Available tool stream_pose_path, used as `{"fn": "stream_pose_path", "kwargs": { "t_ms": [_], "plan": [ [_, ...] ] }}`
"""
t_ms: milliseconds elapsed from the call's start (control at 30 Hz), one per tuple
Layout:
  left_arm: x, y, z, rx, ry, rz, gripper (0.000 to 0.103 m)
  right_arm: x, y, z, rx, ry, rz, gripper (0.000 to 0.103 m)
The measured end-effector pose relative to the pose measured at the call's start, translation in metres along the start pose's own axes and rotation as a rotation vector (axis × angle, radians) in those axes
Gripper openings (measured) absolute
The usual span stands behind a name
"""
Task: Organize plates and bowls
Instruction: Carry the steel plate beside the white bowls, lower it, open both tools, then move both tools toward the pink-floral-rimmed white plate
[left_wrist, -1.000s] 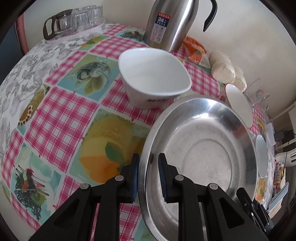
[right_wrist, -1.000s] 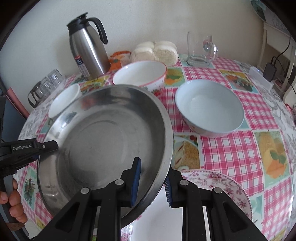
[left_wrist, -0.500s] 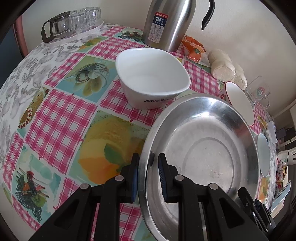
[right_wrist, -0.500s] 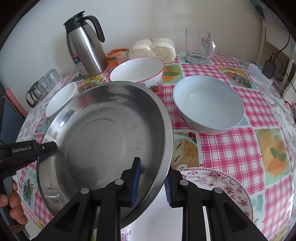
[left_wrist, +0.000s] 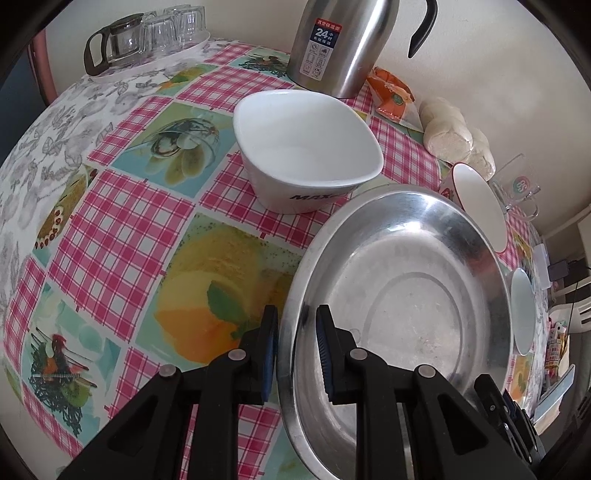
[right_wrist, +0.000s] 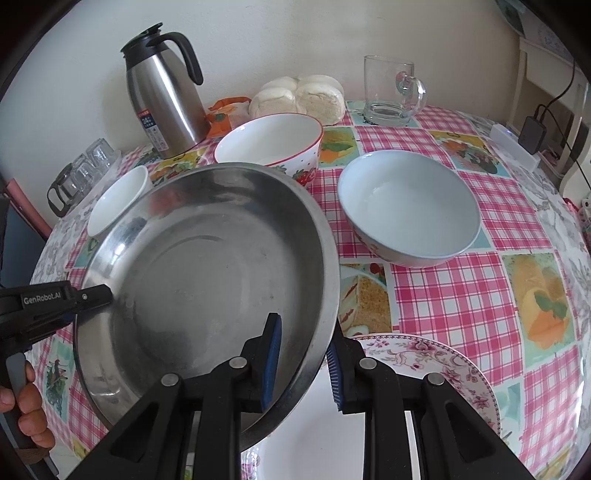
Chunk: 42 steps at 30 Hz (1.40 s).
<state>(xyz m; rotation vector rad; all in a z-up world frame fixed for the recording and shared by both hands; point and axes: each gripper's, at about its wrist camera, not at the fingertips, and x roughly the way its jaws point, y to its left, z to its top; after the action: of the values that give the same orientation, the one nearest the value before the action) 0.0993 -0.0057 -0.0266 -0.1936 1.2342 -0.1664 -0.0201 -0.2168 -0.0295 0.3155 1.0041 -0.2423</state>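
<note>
A large steel plate (left_wrist: 399, 295) (right_wrist: 207, 266) is held above the table by both grippers. My left gripper (left_wrist: 293, 345) is shut on its left rim; it also shows in the right wrist view (right_wrist: 88, 295). My right gripper (right_wrist: 304, 363) is shut on its right rim, above a floral plate (right_wrist: 436, 365). A white square bowl (left_wrist: 306, 147) (right_wrist: 118, 199) stands beyond the steel plate. A red-rimmed bowl (right_wrist: 269, 140) (left_wrist: 478, 206) and a pale blue bowl (right_wrist: 410, 206) (left_wrist: 522, 310) stand further right.
A steel thermos jug (left_wrist: 340, 44) (right_wrist: 162, 99), a tray of glasses (left_wrist: 147, 37), bread buns (right_wrist: 299, 96), an orange packet (left_wrist: 391, 92) and a glass mug (right_wrist: 391, 88) line the back by the wall. The checked tablecloth (left_wrist: 122, 221) covers the round table.
The steel plate, held by both grippers, has tilted and shifted slightly; both cameras have drawn back a little from the bowls. Both grips are unchanged.
</note>
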Motion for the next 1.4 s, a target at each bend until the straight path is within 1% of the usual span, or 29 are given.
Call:
{"fn": "stream_pose_path", "kwargs": {
  "t_ms": [67, 100, 200, 367, 467, 533, 600, 667, 833, 867, 900, 967, 1100, 1133, 1167, 1267, 1300, 1400],
  "plan": [
    [-0.003, -0.001, 0.0, 0.003, 0.003, -0.003, 0.025, -0.003, -0.002, 0.002, 0.012, -0.002, 0.003, 0.041],
    [-0.005, -0.002, 0.001, 0.006, 0.001, -0.002, 0.027, -0.005, -0.002, 0.002, 0.015, -0.001, 0.001, 0.043],
    [-0.012, -0.005, 0.001, 0.021, -0.008, 0.001, 0.03, -0.013, 0.0, 0.005, 0.006, -0.009, -0.005, 0.043],
    [-0.025, -0.004, 0.002, 0.021, -0.021, 0.02, 0.03, -0.033, 0.001, 0.011, 0.009, -0.037, -0.009, 0.043],
    [-0.036, -0.002, 0.003, 0.021, -0.043, 0.039, 0.03, -0.046, 0.0, 0.015, 0.022, -0.059, -0.011, 0.043],
    [-0.043, -0.001, 0.003, 0.022, -0.061, 0.046, 0.033, -0.054, 0.0, 0.017, 0.028, -0.072, -0.013, 0.044],
    [-0.051, -0.001, 0.003, 0.028, -0.082, 0.054, 0.047, -0.061, -0.002, 0.018, 0.034, -0.083, -0.023, 0.05],
    [-0.055, -0.001, 0.003, 0.036, -0.092, 0.062, 0.05, -0.068, -0.002, 0.02, 0.046, -0.094, -0.041, 0.063],
    [-0.05, -0.004, 0.0, 0.055, -0.061, 0.092, 0.051, -0.07, -0.005, 0.019, 0.078, -0.09, -0.065, 0.072],
    [-0.048, -0.005, -0.001, 0.061, -0.053, 0.101, 0.057, -0.07, -0.006, 0.019, 0.08, -0.087, -0.071, 0.074],
    [-0.046, -0.006, -0.001, 0.068, -0.045, 0.11, 0.069, -0.069, -0.006, 0.018, 0.08, -0.083, -0.077, 0.075],
    [-0.043, -0.008, -0.002, 0.085, -0.037, 0.131, 0.079, -0.067, -0.007, 0.018, 0.082, -0.076, -0.085, 0.081],
    [-0.041, -0.009, -0.003, 0.104, -0.038, 0.164, 0.08, -0.063, -0.006, 0.017, 0.08, -0.061, -0.106, 0.091],
    [-0.041, -0.008, -0.003, 0.106, -0.04, 0.17, 0.08, -0.062, -0.006, 0.016, 0.079, -0.057, -0.106, 0.096],
    [-0.04, -0.008, -0.003, 0.106, -0.042, 0.174, 0.081, -0.061, -0.006, 0.016, 0.079, -0.054, -0.104, 0.099],
    [-0.041, -0.006, -0.002, 0.103, -0.056, 0.186, 0.095, -0.059, -0.005, 0.015, 0.077, -0.049, -0.098, 0.102],
    [-0.042, -0.006, -0.002, 0.103, -0.064, 0.187, 0.097, -0.059, -0.004, 0.016, 0.077, -0.05, -0.096, 0.103],
    [-0.043, -0.005, -0.002, 0.107, -0.073, 0.183, 0.097, -0.061, -0.003, 0.016, 0.075, -0.059, -0.074, 0.103]
  ]
}}
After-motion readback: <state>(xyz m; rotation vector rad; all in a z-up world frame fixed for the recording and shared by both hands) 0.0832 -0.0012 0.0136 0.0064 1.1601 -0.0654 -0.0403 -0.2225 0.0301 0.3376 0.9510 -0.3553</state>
